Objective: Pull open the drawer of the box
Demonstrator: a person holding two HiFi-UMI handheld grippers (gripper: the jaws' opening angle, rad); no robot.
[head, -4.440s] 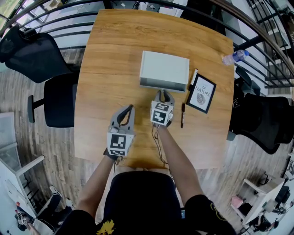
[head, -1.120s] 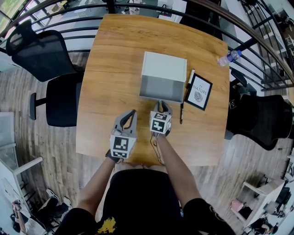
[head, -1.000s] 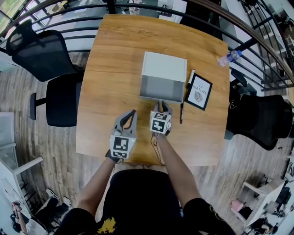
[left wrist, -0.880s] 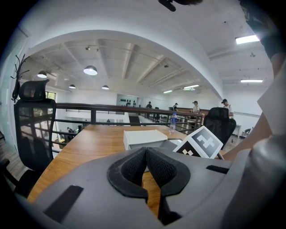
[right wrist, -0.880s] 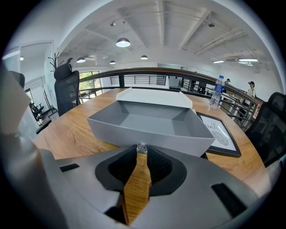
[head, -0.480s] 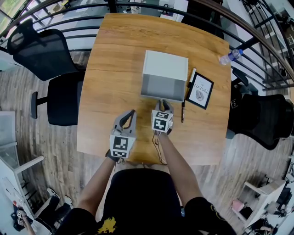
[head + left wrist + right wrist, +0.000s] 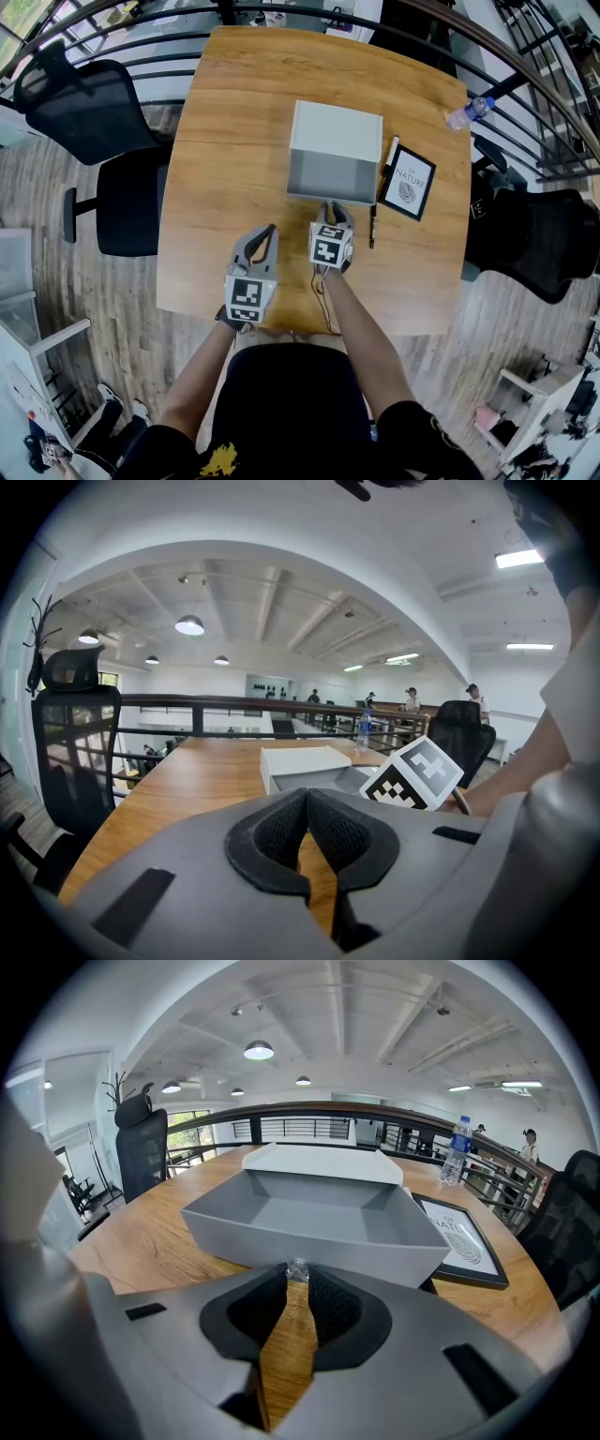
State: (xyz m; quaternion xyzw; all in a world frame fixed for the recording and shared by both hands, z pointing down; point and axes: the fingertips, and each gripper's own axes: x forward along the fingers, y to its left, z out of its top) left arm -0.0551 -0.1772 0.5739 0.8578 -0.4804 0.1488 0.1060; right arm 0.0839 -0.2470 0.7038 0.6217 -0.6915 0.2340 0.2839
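My right gripper point(image 7: 332, 208) is clamped on the small clear knob point(image 7: 297, 1268) at the middle of the grey drawer point(image 7: 330, 178) front. In the right gripper view I see the two black pads pinching it at their tips. The grey drawer stands pulled well out of the white rectangular box point(image 7: 337, 131), towards me, and its open tray is bare inside. The box sits near the middle of the light wooden desk point(image 7: 225, 122).

My left gripper point(image 7: 268, 231) hangs over the desk just left of the right one, apart from the drawer, with its jaws together and nothing between them.

Right of the box, a black-framed picture point(image 7: 408, 186) lies flat on the desk. A white marker pen point(image 7: 391, 155) lies between it and the box, and a black pen point(image 7: 372, 228) lies near its lower corner. A clear plastic water bottle point(image 7: 469, 113) stands at the desk's far right edge. A black mesh office chair point(image 7: 84, 112) stands off the desk's left side.
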